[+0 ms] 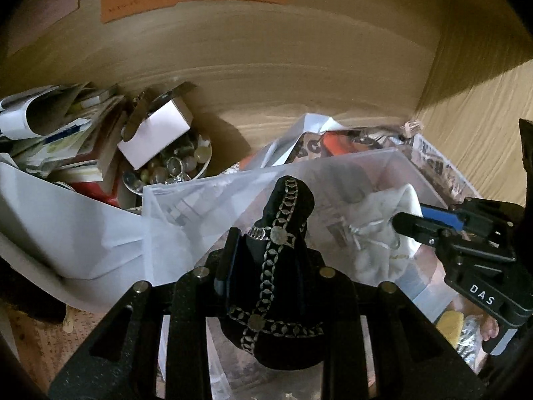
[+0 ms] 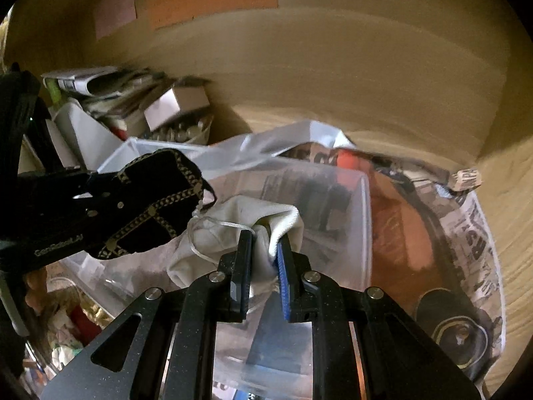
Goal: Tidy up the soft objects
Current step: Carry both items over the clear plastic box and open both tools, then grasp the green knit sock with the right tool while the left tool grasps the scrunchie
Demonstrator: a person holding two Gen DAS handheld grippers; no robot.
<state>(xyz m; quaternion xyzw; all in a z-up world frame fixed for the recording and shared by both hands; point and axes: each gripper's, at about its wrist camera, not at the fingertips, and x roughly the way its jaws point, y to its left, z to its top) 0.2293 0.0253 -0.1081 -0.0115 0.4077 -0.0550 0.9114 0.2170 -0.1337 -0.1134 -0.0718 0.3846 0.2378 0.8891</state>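
Note:
A black velvet pouch point(image 1: 279, 266) with silver chain-pattern trim sits between the fingers of my left gripper point(image 1: 266, 236), which is shut on it; the pouch point(image 2: 156, 196) also shows at the left of the right wrist view. My right gripper point(image 2: 266, 236) is shut on a white drawstring cloth bag point(image 2: 233, 226). That white bag point(image 1: 383, 233) and the right gripper point(image 1: 413, 220) appear at the right of the left wrist view. Both pouches hang over a clear plastic bin point(image 2: 359, 200), whose rim point(image 1: 376, 160) lies just ahead.
A bowl of glass beads point(image 1: 180, 166) with a white box point(image 1: 156, 136) on it stands at the back left, beside stacked papers point(image 1: 50, 126). A newspaper-print bag point(image 2: 466, 233) holds orange and dark items at right. Wooden walls point(image 1: 266, 50) close the back and right.

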